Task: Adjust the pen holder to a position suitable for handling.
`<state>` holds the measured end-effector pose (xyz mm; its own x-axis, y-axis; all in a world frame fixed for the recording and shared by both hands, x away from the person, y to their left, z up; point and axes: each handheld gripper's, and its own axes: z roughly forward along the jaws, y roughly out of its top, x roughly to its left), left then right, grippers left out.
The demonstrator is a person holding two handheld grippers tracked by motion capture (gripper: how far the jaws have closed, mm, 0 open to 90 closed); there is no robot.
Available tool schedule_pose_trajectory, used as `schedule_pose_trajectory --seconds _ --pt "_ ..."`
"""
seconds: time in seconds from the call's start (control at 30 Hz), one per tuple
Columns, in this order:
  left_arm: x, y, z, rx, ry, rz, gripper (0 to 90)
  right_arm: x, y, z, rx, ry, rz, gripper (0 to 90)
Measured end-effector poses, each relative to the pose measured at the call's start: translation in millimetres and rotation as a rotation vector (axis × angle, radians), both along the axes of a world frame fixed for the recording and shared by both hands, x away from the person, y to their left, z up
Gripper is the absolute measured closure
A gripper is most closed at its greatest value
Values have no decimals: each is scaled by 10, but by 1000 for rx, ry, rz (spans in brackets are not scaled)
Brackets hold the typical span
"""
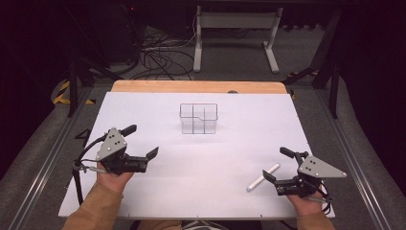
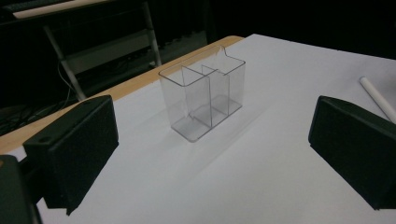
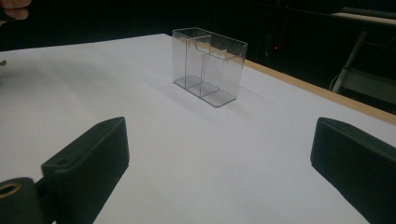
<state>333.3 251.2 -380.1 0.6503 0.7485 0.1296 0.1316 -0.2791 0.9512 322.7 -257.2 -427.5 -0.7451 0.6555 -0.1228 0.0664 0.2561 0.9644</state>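
Resting apart, left claw (image 1: pixel 143 143) spread, right claw (image 1: pixel 275 167) spread, white stick (image 2: pixel 378 98) cropped.

The left gripper (image 1: pixel 142 142) sits at the near left, held in the person's left hand (image 1: pixel 114 179), whose tan sleeve (image 1: pixel 94 211) comes in from the near edge. Its jaws point right and slightly far, spread wide with nothing between them (its own view shows the same wide gap). The right gripper (image 1: pixel 278 164) sits at the near right, held in the right hand (image 1: pixel 306 203). Its jaws point left and far, also spread wide and gripping nothing. Both grippers sit low over the surface, well apart from each other, each with a grey three-cornered plate on top.
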Motion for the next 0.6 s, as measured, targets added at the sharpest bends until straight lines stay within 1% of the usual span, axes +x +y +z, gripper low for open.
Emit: schedule_pose_trajectory --seconds 0.03,0.07,0.13,0.17,0.2,0.23,0.27,0.37,0.4,0.43,0.47,0.6 --pt "0 0 0 0 0 0 24 -4 -1 -5 1 5 -1 50" --pt "51 -32 26 3 -2 -4 24 -6 -3 -10 0 8 -3 51" --pt "76 -49 37 3 1 -9 25 -10 -5 -22 -6 13 -4 51" --pt "134 -83 56 -8 14 -27 25 -9 -5 -30 -6 13 1 51" --pt "166 -103 64 -9 22 -33 26 -16 -4 -36 -7 22 -3 51" --pt "195 -124 72 -3 31 -36 26 -17 -4 -42 -7 21 -1 51" --pt "195 -124 72 -3 31 -36 26 -20 -5 -47 -9 19 2 51" --pt "278 -188 94 16 39 -47 26 -39 -12 -54 -10 28 -4 51" --pt "327 -231 104 21 37 -57 26 -42 -17 -55 -11 27 -4 51" --pt "327 -231 104 21 37 -57 26 -46 -19 -58 -8 28 -4 51" --pt "369 -271 107 23 36 -70 26 -50 -24 -60 -7 27 -5 51" --pt "410 -328 104 27 36 -90 25 -66 -39 -66 -6 28 -7 51"
